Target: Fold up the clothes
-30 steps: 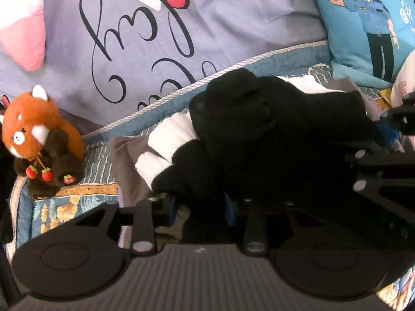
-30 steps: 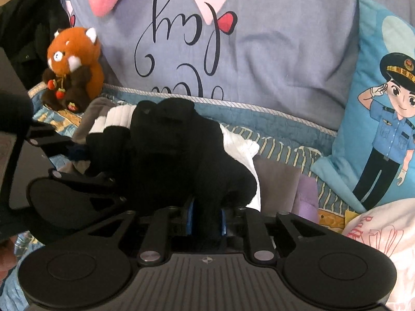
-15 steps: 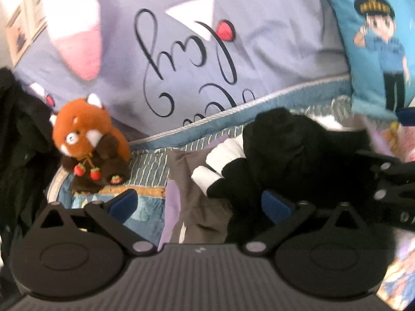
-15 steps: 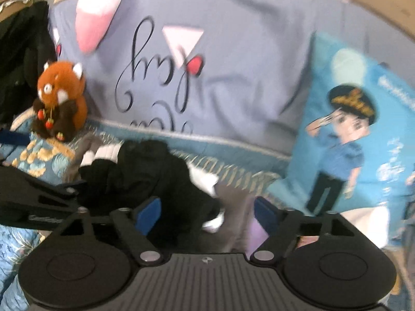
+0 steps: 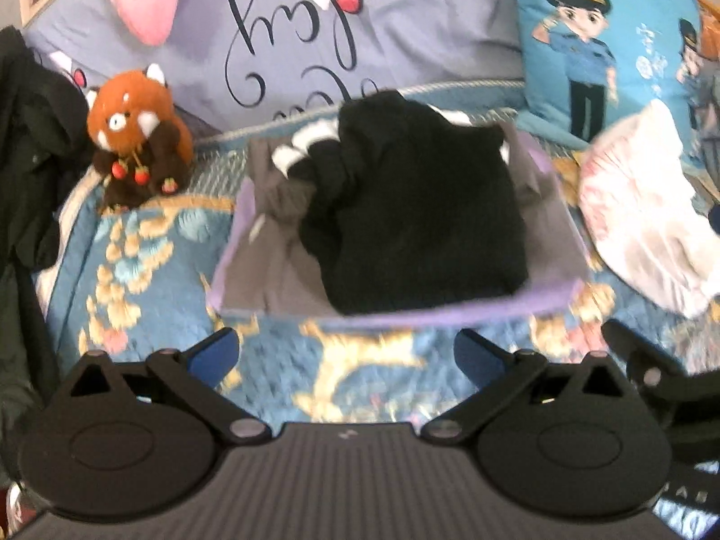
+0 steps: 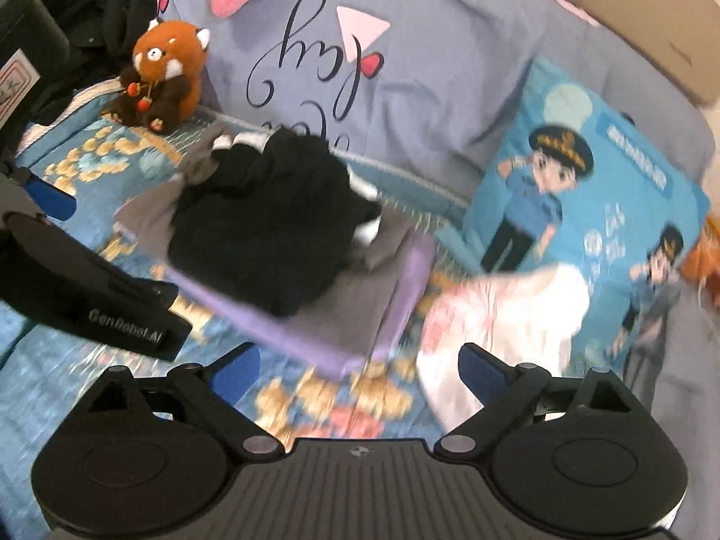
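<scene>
A folded black garment with white cuffs lies on top of a grey folded garment and a lavender one on the bed. My left gripper hangs open above the bedspread in front of the pile, nothing between its blue pads. My right gripper is pulled back at the pile's right corner; its jaws are still opening and hold nothing. A crumpled white and pink garment lies to the right of the pile.
A red panda plush sits at the back left. A lilac pillow with script and a blue cartoon cushion line the back. Dark clothes hang at the left. The blue floral bedspread lies around the pile.
Both grippers let go of the black garment, opened wide and drew back and up from the pile, which now shows whole.
</scene>
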Action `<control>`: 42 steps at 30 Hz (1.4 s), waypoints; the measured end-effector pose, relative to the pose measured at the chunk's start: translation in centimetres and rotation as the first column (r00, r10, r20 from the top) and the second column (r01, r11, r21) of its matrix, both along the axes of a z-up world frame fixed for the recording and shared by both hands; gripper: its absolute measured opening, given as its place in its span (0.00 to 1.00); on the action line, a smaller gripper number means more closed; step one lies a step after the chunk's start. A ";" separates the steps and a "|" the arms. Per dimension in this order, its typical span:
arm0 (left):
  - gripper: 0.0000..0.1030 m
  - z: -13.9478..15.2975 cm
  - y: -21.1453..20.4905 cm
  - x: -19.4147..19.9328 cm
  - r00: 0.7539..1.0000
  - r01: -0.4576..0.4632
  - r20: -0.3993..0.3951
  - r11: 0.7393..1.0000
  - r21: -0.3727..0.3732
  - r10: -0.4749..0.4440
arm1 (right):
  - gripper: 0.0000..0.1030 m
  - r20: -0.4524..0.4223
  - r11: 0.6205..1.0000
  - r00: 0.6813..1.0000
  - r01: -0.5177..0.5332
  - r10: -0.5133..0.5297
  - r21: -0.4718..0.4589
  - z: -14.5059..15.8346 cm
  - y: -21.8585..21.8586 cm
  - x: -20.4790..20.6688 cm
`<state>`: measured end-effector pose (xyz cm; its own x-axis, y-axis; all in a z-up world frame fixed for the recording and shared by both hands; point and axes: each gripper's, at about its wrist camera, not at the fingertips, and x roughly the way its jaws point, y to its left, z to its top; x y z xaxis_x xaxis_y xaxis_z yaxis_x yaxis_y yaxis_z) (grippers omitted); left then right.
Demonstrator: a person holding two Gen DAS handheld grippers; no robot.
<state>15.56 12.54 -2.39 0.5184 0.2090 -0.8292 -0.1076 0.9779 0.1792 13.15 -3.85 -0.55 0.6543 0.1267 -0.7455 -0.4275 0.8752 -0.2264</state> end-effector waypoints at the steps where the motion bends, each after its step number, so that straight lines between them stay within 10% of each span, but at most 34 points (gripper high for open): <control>1: 1.00 0.0 -0.3 -0.8 1.000 0.004 -0.002 1.000 -0.001 -0.004 | 0.93 -0.008 1.000 1.000 0.009 -0.009 0.010 0.0 -0.4 -0.9; 27: 1.00 3.1 -8.6 -19.8 0.996 0.054 0.075 0.998 -0.029 -0.051 | 0.97 -0.013 0.902 0.945 0.315 -0.326 0.295 1.7 -9.7 -19.3; 42: 1.00 2.8 -10.0 -22.3 0.994 0.081 0.078 0.996 0.024 -0.082 | 1.00 -0.066 0.857 0.927 0.366 -0.368 0.364 0.4 -10.8 -22.0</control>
<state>-6.75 2.50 0.43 0.5977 0.1803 -0.7812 -0.0422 0.9801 0.1940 -8.84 -14.69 -0.17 0.7110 0.1370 -0.6897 -0.0585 0.9890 0.1362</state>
